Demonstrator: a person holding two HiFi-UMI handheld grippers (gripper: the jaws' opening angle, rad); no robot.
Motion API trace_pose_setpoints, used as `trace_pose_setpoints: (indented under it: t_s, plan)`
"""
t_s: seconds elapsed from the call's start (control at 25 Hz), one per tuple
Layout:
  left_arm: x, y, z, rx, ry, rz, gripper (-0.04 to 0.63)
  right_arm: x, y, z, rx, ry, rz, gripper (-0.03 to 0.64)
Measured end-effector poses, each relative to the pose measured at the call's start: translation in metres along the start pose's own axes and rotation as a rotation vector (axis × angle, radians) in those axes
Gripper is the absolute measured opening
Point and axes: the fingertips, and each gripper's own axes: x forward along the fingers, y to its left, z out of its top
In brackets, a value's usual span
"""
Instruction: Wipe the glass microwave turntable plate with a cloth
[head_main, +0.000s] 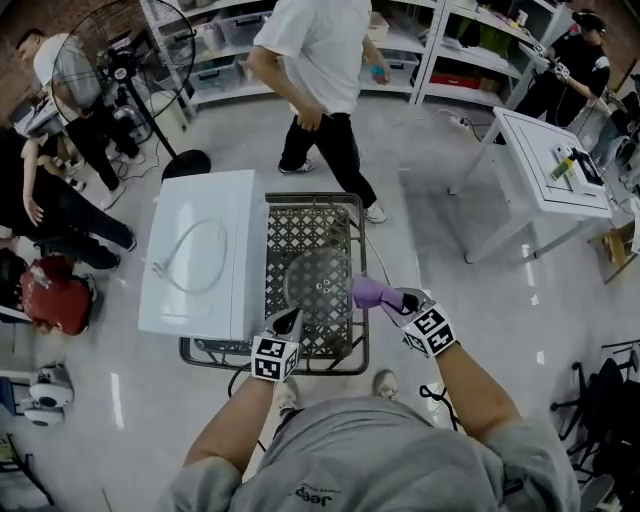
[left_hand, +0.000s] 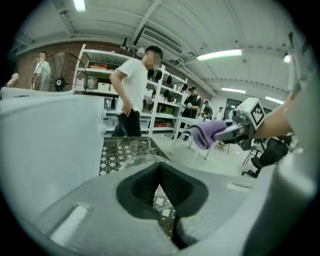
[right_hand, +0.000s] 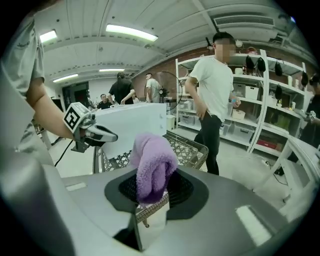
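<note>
The round glass turntable plate (head_main: 318, 280) lies flat on the mesh top of a metal cart (head_main: 362, 250), to the right of a white microwave (head_main: 200, 250). My right gripper (head_main: 392, 298) is shut on a folded purple cloth (head_main: 366, 292), which hangs just over the plate's right edge; I cannot tell whether it touches. In the right gripper view the cloth (right_hand: 152, 162) sticks up from between the jaws. At the plate's near edge my left gripper (head_main: 291, 318) is shut on nothing. The plate's rim (left_hand: 137, 161) shows just past the left gripper's jaws.
A person in a white shirt (head_main: 320, 60) stands right behind the cart. A standing fan (head_main: 120, 60) and other people are at the back left, shelving along the back wall, and a white table (head_main: 545, 170) at the right. The microwave's cable (head_main: 190, 250) lies on its top.
</note>
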Motion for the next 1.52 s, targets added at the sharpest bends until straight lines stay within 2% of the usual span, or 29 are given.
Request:
trace_pose_setpoints:
  t_s: [0.16, 0.36, 0.68, 1.52]
  plan:
    - [-0.024, -0.012, 0.025, -0.033, -0.091, -0.031, -0.002, -0.011, -0.001, 0.006, 0.062, -0.047, -0.009, 0.101]
    - [-0.043, -0.01, 0.046, -0.093, -0.168, -0.03, -0.002, -0.021, 0.0, 0.009, 0.11, -0.093, -0.026, 0.101]
    - [-0.061, -0.008, 0.075, -0.156, -0.253, -0.045, -0.002, -0.037, -0.009, 0.022, 0.151, -0.157, -0.064, 0.101]
    - [-0.066, -0.016, 0.077, -0.143, -0.253, -0.045, -0.002, -0.041, -0.009, 0.018, 0.149, -0.159, -0.089, 0.1]
